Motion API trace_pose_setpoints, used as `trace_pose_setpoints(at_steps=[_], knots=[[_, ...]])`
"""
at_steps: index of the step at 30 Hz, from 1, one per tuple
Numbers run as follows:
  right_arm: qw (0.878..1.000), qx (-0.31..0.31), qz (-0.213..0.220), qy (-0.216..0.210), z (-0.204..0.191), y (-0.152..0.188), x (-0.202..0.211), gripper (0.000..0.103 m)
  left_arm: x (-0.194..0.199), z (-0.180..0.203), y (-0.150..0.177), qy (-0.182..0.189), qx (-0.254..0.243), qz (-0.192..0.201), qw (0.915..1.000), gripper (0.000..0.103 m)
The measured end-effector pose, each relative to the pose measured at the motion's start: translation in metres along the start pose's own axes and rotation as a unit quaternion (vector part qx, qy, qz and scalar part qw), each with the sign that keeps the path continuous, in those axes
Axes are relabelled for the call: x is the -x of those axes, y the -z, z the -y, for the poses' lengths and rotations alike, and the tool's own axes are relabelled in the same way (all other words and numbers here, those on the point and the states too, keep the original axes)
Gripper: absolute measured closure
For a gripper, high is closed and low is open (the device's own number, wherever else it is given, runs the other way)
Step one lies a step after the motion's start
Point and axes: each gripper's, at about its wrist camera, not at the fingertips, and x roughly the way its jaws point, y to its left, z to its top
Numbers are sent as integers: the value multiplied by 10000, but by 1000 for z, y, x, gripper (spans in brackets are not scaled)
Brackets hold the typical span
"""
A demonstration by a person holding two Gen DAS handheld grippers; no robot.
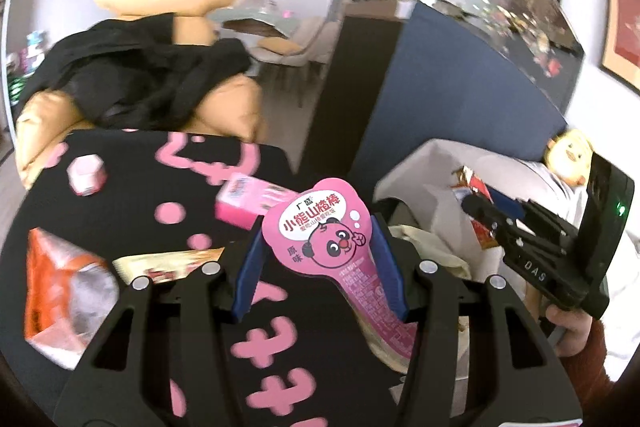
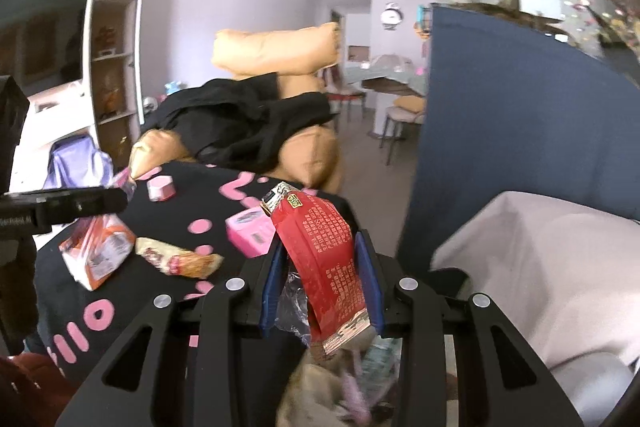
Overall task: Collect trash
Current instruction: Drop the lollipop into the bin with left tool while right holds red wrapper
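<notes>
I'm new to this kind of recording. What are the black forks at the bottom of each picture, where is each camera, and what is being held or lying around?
There is no robot here. A person holds a handheld gripper in each hand, and a fisheye camera on each one looks forward along its two blue-padded fingers.

The left wrist view shows the left gripper shut on a pink snack wrapper. The right gripper appears beside it, over the white-lined trash bin.

In the right wrist view, the right gripper is shut on a red wrapper.

An orange packet, a snack bar wrapper, a pink box and a small pink cup lie on the black table with pink markings.
</notes>
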Motion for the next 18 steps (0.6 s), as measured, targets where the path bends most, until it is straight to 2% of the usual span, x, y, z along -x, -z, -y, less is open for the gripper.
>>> trace_pose_setpoints(at_steps=[7, 11, 18], knots=[[9986, -183, 61, 486, 39, 11, 19, 69, -61, 51, 4, 620, -142, -371, 9973, 55], [9969, -309, 81, 725, 62, 19, 29, 69, -92, 77, 17, 791, -281, -603, 9946, 55], [9926, -729, 91, 964, 104, 33, 40, 69, -125, 117, 34, 859, -678, -833, 9905, 55]])
